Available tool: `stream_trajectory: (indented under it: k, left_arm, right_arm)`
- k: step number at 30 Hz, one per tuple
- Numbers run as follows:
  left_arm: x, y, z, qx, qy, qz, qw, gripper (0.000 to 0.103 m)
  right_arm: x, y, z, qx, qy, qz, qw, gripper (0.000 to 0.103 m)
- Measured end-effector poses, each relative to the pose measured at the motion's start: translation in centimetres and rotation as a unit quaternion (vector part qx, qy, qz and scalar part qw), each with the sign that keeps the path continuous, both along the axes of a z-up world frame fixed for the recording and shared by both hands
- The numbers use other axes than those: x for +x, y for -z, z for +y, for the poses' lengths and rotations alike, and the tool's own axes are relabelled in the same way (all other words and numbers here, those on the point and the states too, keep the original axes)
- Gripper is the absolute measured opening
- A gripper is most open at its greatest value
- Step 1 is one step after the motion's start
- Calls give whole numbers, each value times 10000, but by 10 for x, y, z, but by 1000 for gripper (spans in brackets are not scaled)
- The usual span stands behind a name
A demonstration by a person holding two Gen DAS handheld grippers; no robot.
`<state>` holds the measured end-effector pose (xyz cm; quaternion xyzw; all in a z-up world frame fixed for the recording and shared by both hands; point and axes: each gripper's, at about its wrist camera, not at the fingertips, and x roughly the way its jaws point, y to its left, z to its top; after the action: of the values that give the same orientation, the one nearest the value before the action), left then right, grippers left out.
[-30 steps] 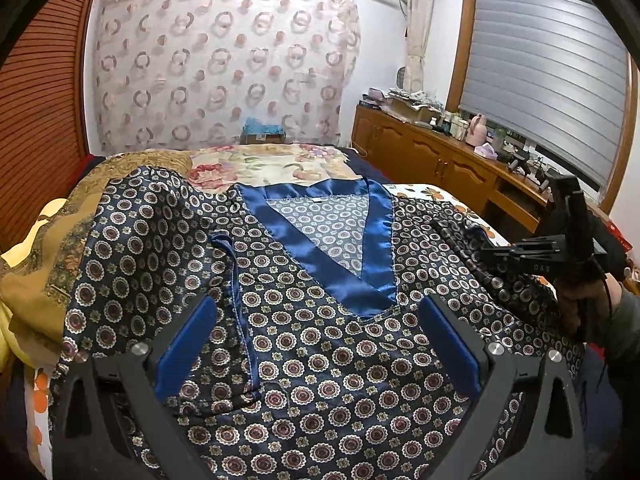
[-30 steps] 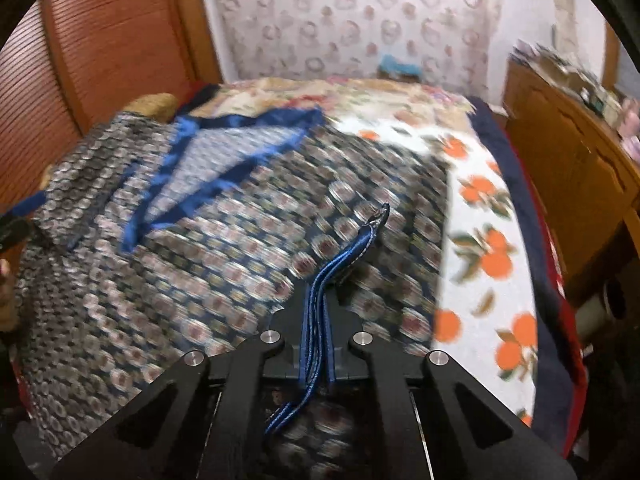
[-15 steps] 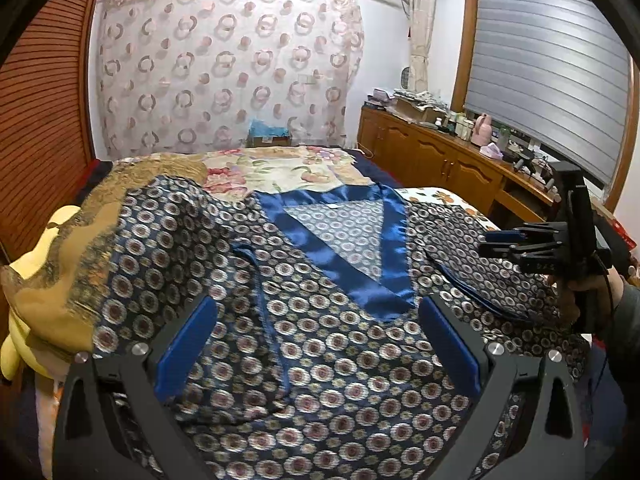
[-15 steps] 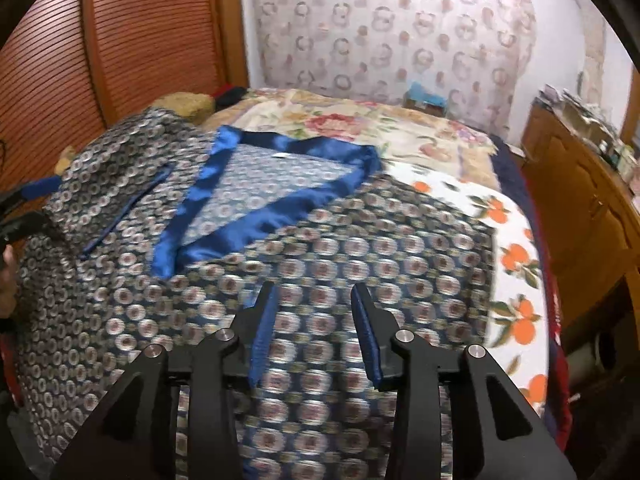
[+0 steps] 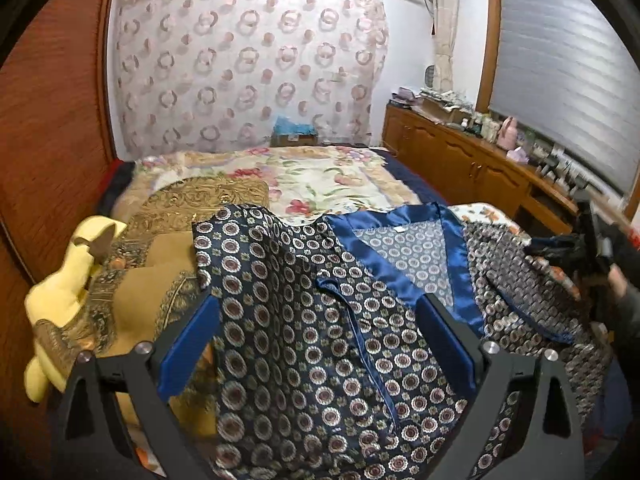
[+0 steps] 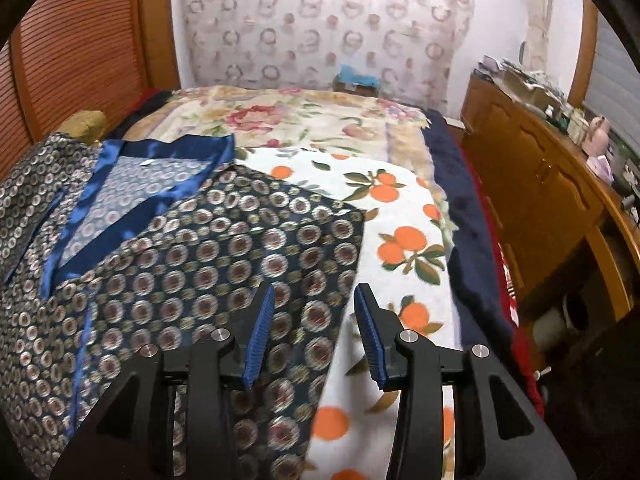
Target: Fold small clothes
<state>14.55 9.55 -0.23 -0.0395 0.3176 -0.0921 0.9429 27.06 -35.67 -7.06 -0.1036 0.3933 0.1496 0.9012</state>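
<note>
A dark blue patterned top [image 5: 304,320] with a shiny blue V-neck band [image 5: 400,264] lies spread face-up on the bed [image 6: 404,240], its neck toward twelve o'clock. In the right wrist view the top [image 6: 208,264] fills the frame from seven to ten o'clock, and its right side is folded in over the body, leaving a straight edge that runs down to six o'clock. The top's other side drapes over a gold-brown pillow [image 5: 160,280] at nine o'clock in the left wrist view.

The left gripper [image 5: 320,344] hangs above the cloth with its jaws spread wide — nothing between them. The right gripper [image 6: 314,332] is also parted and holds nothing; its left finger [image 6: 258,332] is over the folded edge, its right finger over the orange-print sheet [image 6: 400,236].

Beyond lie a floral blanket [image 6: 288,120] at twelve o'clock, a yellow plush toy [image 5: 68,280] at nine, a wooden cabinet [image 6: 540,184] at three and a patterned curtain [image 5: 248,68] behind the bed.
</note>
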Motion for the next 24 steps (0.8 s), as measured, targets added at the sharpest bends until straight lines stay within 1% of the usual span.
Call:
stream_trajectory:
  k: [2,4,5,6,8,9,13,16,18,20,24]
  left_arm:
    - [7,0,9,14,-106,49,9999,90]
    - [15,1,16,105,-184,125,9997,86]
    - [19,1,20,139,-214,172,9995,80]
    - [22,1,22,165,-230,211,9994,76]
    - [30,2,28,244,-290,335,9987,63]
    - [34,3,31,247,-305,398,9984,61]
    - [50,12,42,335,-498,676,9959,59]
    - [60,21,50,342,-548,862,9942,59]
    - [67,23,53,339,-537,953,9934,58]
    - [72,25,55,291,-502,1040,9929,54]
    - [84,28,53,281,-387,1203,9916,53]
  right_arm:
    - [5,4,-1,-41,1,24,10000,41]
    - [10,10,-1,-52,-1,89,9999,41]
    - [11,12,-1,-60,0,112,9999,41]
    - [13,14,0,-52,-9,131,9999,42]
    - [13,14,1,-64,-9,123,9999,42]
    - [12,14,1,-76,-4,113,9999,42]
    - [13,13,0,-129,-14,92,9999,43]
    - [14,13,1,-76,-7,121,9999,44]
    - [14,14,1,-20,0,152,9999,44]
    - [15,14,0,18,7,173,9998,45]
    - [15,15,-1,14,18,169,9999,46]
